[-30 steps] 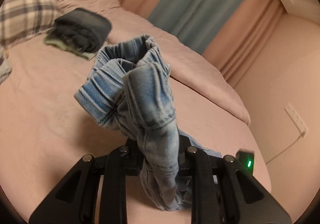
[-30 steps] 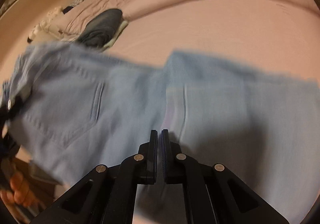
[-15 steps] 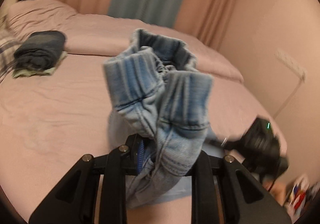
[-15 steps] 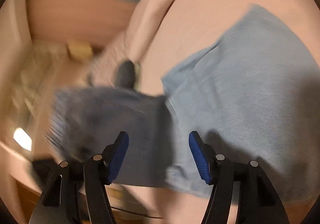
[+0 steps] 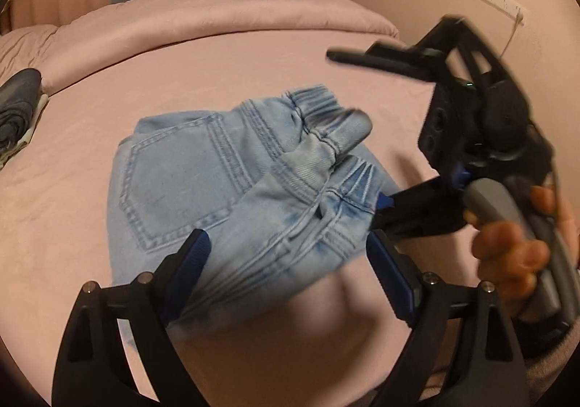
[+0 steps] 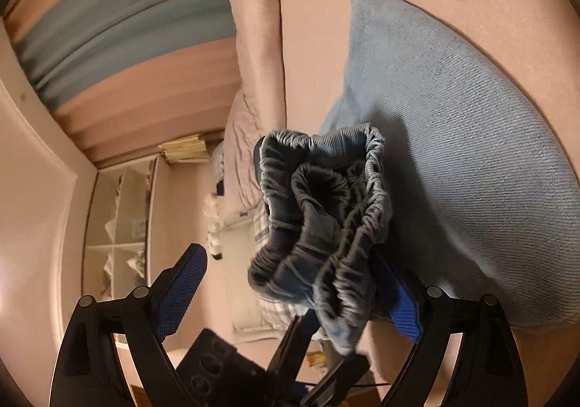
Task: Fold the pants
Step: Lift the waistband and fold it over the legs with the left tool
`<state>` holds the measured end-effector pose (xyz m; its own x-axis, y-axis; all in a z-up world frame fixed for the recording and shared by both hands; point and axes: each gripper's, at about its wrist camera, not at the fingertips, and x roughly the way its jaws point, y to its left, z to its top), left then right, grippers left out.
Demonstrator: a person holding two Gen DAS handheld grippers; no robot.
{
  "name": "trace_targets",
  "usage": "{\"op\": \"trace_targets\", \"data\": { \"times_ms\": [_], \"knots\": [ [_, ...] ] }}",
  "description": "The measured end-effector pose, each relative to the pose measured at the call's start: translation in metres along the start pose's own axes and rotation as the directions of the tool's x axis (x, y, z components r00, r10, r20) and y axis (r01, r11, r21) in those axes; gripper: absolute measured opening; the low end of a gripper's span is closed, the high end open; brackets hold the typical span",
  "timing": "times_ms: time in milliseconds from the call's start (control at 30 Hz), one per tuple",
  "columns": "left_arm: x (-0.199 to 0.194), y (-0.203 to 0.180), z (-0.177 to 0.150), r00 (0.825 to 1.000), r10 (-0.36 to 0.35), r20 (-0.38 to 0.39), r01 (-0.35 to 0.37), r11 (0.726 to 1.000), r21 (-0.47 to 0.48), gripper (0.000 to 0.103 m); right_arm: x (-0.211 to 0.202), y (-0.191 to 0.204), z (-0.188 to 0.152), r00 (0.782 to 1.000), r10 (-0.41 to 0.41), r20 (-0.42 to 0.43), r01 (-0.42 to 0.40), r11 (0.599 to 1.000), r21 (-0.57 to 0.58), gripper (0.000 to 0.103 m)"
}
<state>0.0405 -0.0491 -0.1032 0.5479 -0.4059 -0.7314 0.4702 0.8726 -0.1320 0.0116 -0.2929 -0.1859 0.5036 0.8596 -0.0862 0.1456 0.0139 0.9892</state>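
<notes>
Denim pants [image 5: 224,189] folded on pink bed [image 5: 253,55]; both jaws opening

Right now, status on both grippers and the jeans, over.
Left gripper and right gripper both opening, pads off the denim. Jeans folded on the pink bed, waistband bunched up. Dark folded clothes well clear.

The pants [image 5: 203,185], light-blue washed denim with a stitched back patch pocket and a gathered elastic waistband [image 5: 319,109], lay folded into a compact bundle on the pink bed [image 5: 253,55]. The pocket faced upward, and the waistband end stood bunched and raised off the bundle. In the right wrist view the puckered waistband [image 6: 326,225] showed end-on, its grey inner face exposed.
</notes>
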Motion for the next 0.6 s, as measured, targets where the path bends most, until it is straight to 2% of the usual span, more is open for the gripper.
{"op": "trace_targets", "data": {
  "times_ms": [67,167,233,267,333,433,500,533,600],
  "knots": [
    [-0.017,0.009,-0.007,0.999,-0.03,0.034,0.032,0.999,-0.043,0.092,0.003,0.008,0.0,0.996,-0.092,-0.001,0.092,0.994,-0.054,0.09],
    [-0.037,0.03,-0.015,0.997,0.003,0.074,0.006,0.992,-0.128,0.099,0.014,0.02,-0.003,0.971,-0.239,0.027,0.24,0.956,-0.167,0.083],
    [-0.045,0.047,-0.02,0.997,0.026,0.078,-0.01,0.982,-0.191,0.099,0.024,0.029,-0.011,0.94,-0.334,0.064,0.339,0.908,-0.248,0.068],
    [-0.049,0.055,-0.023,0.996,0.034,0.077,-0.017,0.976,-0.219,0.099,0.027,0.031,-0.013,0.931,-0.357,0.077,0.364,0.892,-0.267,0.064],
    [-0.053,0.066,-0.028,0.996,0.052,0.075,-0.031,0.966,-0.258,0.099,0.031,0.034,-0.013,0.915,-0.393,0.093,0.403,0.867,-0.294,0.049],
    [-0.051,0.078,-0.027,0.995,0.066,0.069,-0.042,0.951,-0.307,0.099,0.031,0.044,-0.018,0.896,-0.425,0.126,0.439,0.813,-0.381,0.041],
    [-0.051,0.081,-0.029,0.996,0.062,0.068,-0.036,0.943,-0.33,0.099,0.03,0.054,-0.021,0.895,-0.421,0.149,0.442,0.789,-0.427,0.039],
    [-0.052,0.081,-0.03,0.996,0.057,0.07,-0.03,0.94,-0.34,0.099,0.026,0.06,-0.02,0.901,-0.403,0.164,0.432,0.789,-0.437,0.038],
    [-0.047,0.083,-0.026,0.996,0.046,0.073,-0.018,0.94,-0.341,0.099,0.011,0.062,-0.012,0.896,-0.391,0.21,0.444,0.781,-0.439,0.037]
  ]
}}
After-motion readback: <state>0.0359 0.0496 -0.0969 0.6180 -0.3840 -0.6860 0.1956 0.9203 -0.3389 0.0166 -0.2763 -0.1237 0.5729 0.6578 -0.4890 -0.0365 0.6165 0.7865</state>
